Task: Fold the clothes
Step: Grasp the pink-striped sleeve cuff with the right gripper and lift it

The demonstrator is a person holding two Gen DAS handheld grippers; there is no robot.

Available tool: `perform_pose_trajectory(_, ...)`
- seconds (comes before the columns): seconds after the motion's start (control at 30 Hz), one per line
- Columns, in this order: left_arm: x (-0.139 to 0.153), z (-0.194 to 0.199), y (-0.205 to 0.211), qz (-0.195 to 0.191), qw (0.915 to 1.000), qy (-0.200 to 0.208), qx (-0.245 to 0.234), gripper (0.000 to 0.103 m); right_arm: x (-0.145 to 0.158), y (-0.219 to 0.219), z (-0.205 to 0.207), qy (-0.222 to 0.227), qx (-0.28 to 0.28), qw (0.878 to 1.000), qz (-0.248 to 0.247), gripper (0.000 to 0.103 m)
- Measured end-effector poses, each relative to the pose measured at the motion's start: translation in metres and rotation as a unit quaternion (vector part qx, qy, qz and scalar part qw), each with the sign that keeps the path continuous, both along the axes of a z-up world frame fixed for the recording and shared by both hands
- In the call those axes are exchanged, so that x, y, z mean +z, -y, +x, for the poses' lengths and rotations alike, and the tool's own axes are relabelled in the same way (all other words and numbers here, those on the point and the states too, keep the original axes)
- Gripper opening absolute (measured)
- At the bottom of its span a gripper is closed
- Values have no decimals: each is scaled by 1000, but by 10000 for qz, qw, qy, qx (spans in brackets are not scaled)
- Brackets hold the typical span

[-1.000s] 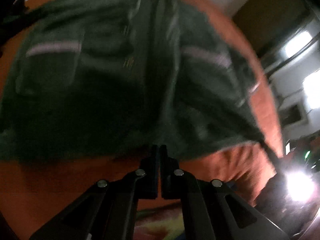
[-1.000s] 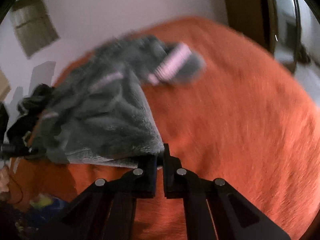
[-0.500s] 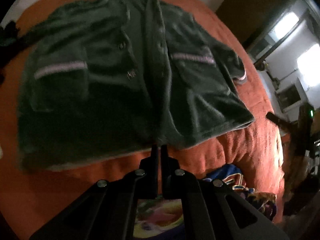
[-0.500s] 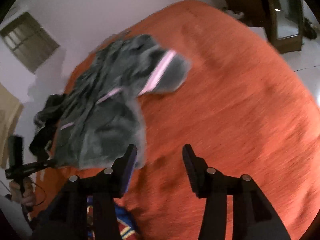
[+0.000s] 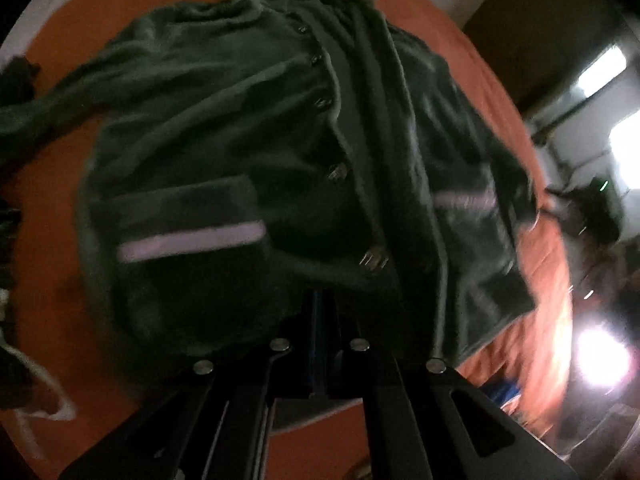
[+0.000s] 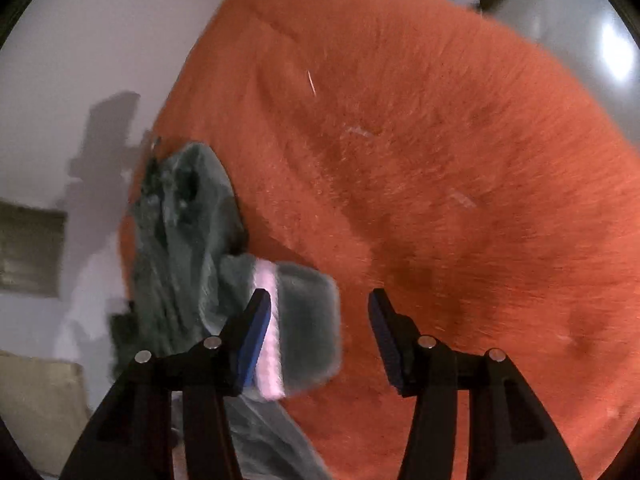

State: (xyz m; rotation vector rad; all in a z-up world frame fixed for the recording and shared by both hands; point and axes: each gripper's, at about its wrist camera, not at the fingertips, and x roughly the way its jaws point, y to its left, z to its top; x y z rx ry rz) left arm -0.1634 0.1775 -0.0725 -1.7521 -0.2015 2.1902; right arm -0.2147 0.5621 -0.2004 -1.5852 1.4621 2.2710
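Green jacket [image 5: 248, 152] spread flat, orange bedspread [image 6: 460, 168] bare beyond its cuff [image 6: 308, 328]

The dark green fleece jacket [image 5: 248, 152] lies spread flat, front side up, on the orange bed cover [image 6: 440, 160]. Its button placket runs down the centre. A pale pink stripe crosses each front pocket. One pink-striped cuff [image 6: 296, 332] rests on the cover.
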Motion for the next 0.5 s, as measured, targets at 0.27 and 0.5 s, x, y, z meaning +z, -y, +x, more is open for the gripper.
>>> perform_pose_trajectory(0.27, -13, -98, -57, -366, 9985, 244, -332, 3, -20, 24, -22, -450, 247, 9978, -415, 10)
perform_pose_trajectory(0.5, 1, -163, -96, 431, 9990, 96, 54, 3, 129, -38, -3, -1429, -822, 9734, 1591, 6)
